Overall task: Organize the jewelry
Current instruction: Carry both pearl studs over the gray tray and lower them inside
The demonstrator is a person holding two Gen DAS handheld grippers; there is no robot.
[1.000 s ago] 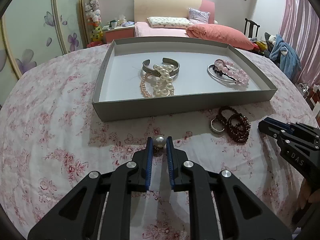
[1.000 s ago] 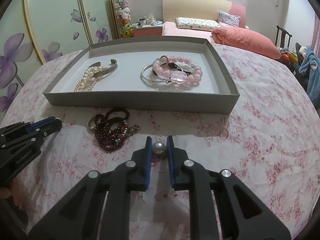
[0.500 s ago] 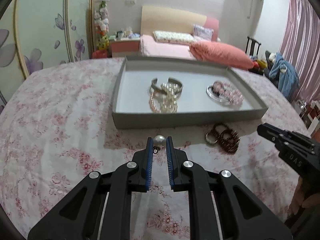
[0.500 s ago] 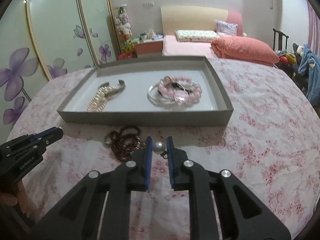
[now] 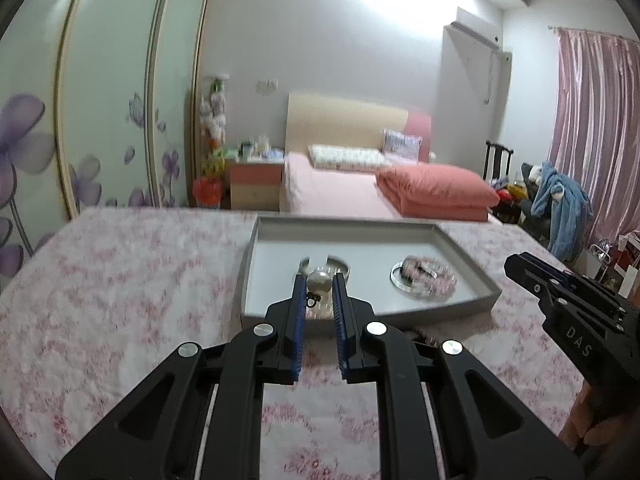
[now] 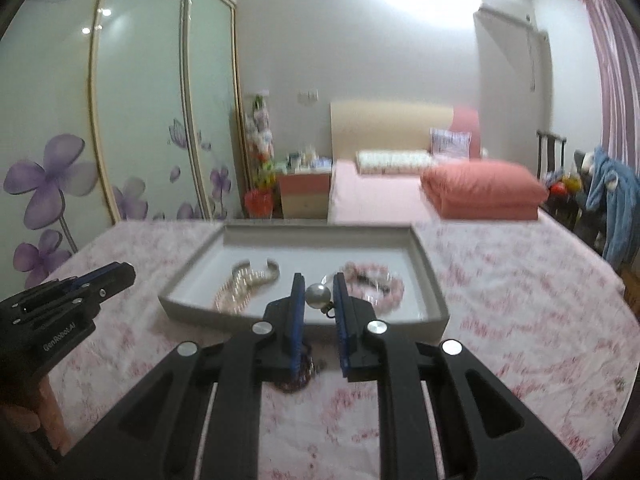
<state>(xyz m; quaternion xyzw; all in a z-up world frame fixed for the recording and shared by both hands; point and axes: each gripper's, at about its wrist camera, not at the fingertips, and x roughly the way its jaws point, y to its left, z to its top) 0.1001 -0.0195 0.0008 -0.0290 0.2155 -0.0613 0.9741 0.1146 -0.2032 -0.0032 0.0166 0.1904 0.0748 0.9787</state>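
Blue-padded, the left gripper point(image 5: 319, 283) is clenched on a pearl earring point(image 5: 319, 282), its small dark hook hanging just below; the right gripper point(image 6: 318, 294) grips a matching pearl earring point(image 6: 318, 294) the same way, pinched at the very fingertips, probably so each little drop can be set down cleanly.

Both point out over the floral-clothed desk point(image 6: 520, 300). Under the right gripper, at six o'clock, dark red beads point(image 6: 298, 380) lie on the cloth, not yet sorted.

Farther out at twelve o'clock sits the grey tray point(image 6: 192, 312). Inside, a pearl strand point(image 6: 236, 288) and silver cuff point(image 6: 272, 268) lie toward eleven o'clock, and a pink bead bracelet point(image 6: 372, 276) toward one. Like seems grouped with like, so the paired earrings probably belong in the bare patch between.
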